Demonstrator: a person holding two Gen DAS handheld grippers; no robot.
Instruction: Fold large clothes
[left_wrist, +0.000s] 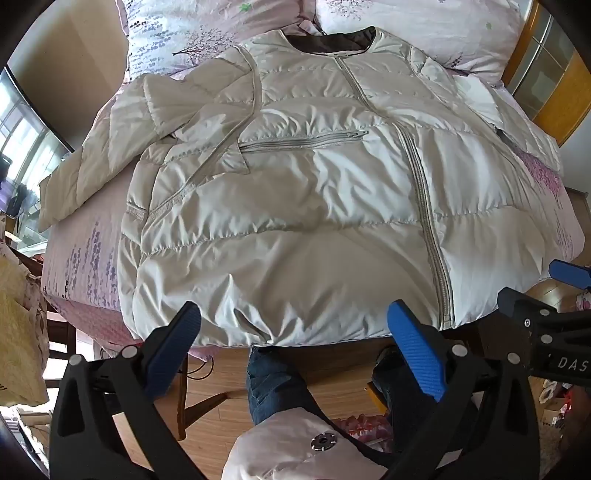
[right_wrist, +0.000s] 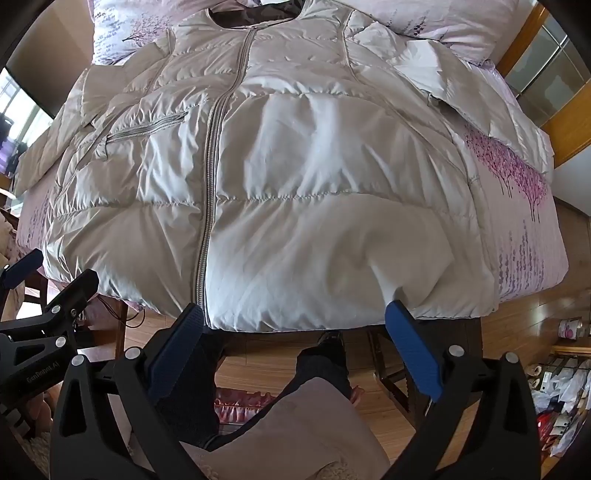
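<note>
A cream padded jacket (left_wrist: 295, 192) lies face up and zipped on the bed, collar at the far end and hem at the near edge. Its left sleeve (left_wrist: 122, 147) is bent across the chest side. In the right wrist view the same jacket (right_wrist: 314, 177) fills the frame, its right sleeve (right_wrist: 491, 107) spread out to the side. My left gripper (left_wrist: 293, 317) hovers open just above the hem, left of the zip. My right gripper (right_wrist: 295, 314) is open over the hem to the right of the zip. Neither holds any cloth. The right gripper's fingers (left_wrist: 569, 274) show at the edge of the left wrist view.
The bed (right_wrist: 524, 236) wears a pale sheet printed with purple trees, and two matching pillows (left_wrist: 424, 26) lie behind the collar. A person's legs (left_wrist: 273, 384) and a wood floor (right_wrist: 517, 325) are below the near edge. A chair (left_wrist: 62, 332) stands left, clutter (right_wrist: 565, 387) right.
</note>
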